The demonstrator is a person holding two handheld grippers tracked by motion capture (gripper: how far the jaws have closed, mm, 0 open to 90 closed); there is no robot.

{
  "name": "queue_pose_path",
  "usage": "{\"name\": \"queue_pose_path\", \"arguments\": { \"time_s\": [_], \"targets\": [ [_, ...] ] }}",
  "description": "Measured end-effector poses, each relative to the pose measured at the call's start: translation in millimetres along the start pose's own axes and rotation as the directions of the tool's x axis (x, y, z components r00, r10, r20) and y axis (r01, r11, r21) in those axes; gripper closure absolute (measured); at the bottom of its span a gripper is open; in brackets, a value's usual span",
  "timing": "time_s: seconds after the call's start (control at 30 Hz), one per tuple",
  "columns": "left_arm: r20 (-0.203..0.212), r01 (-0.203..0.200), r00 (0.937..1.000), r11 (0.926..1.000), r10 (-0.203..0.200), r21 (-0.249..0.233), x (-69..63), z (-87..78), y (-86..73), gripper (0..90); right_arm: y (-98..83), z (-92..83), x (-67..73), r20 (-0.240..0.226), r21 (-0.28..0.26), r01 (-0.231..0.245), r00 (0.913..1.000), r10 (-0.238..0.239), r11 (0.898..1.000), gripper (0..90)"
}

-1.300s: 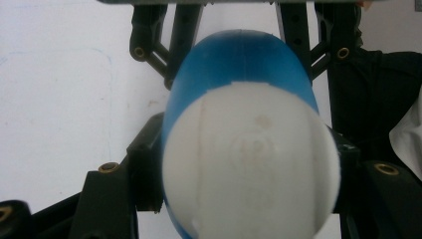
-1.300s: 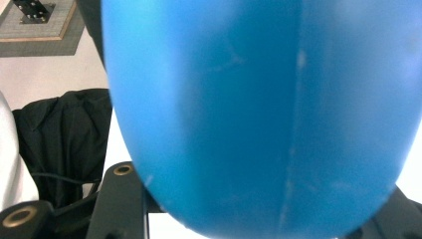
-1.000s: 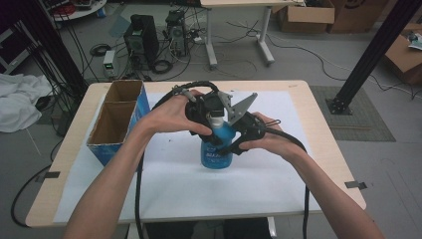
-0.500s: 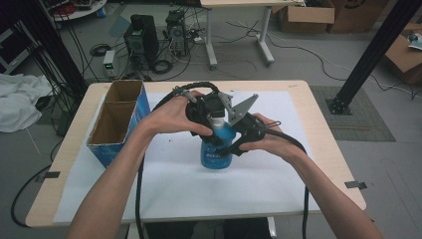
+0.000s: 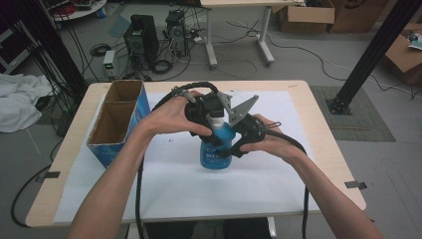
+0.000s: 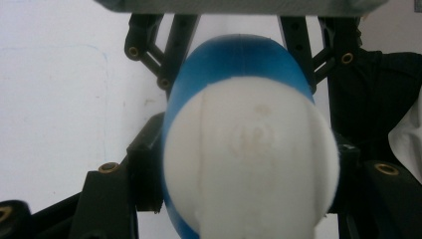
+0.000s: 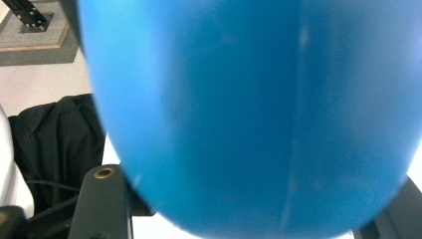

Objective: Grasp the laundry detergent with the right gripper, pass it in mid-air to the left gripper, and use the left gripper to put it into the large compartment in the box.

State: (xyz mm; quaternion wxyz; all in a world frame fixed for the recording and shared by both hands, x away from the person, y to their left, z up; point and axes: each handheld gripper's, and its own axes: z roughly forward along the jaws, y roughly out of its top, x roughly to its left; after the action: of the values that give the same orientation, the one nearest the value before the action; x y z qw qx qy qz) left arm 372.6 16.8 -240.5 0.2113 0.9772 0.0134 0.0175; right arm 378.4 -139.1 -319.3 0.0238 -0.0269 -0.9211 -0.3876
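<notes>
Box [image 5: 115, 122] left of bottle [image 5: 215, 149], well apart

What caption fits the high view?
Two hand-held tongs, left and right, meet at a blue bottle standing on a white-covered table.

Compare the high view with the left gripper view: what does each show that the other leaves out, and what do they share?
High view alone: the open cardboard box at the table's left edge, both forearms, the right gripper at the bottle's side, and the floor with computers and cables beyond.

Left gripper view alone: the white cap from close up, with the left gripper and its black fingers at either side of it.

Both: the blue bottle standing upright on the white sheet.
</notes>
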Motion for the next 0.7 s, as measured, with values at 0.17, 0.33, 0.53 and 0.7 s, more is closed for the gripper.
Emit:
{"name": "queue_pose_path", "arguments": {
  "time_s": [0.17, 0.33, 0.53, 0.7],
  "targets": [
    [0.004, 0.006, 1.0, 1.0, -0.006, 0.001, -0.2, 0.1, -0.7, 38.1, -0.5, -0.7, 0.8, -0.001, -0.002, -0.001, 1.0, 0.001, 1.0, 32.9],
    [-0.003, 0.005, 1.0, 1.0, -0.005, -0.004, -0.3, -0.5, 0.0, 38.1, -1.2, -2.0, 0.5, -0.002, 0.006, -0.002, 1.0, 0.002, 1.0, 30.1],
    [-0.001, 0.01, 1.0, 0.9999, -0.01, -0.007, -0.2, -1.8, -0.3, 38.1, -1.3, -3.9, -0.4, 0.0, 0.03, -0.016, 0.9999, 0.016, 0.999, 22.4],
    [-0.006, 0.02, 0.9998, 0.9997, -0.02, -0.011, 0.5, -3.2, -1.2, 38.1, -2.9, -6.5, -1.3, 0.014, 0.053, -0.029, 0.9995, 0.028, 0.998, 15.4]
  ]
}}
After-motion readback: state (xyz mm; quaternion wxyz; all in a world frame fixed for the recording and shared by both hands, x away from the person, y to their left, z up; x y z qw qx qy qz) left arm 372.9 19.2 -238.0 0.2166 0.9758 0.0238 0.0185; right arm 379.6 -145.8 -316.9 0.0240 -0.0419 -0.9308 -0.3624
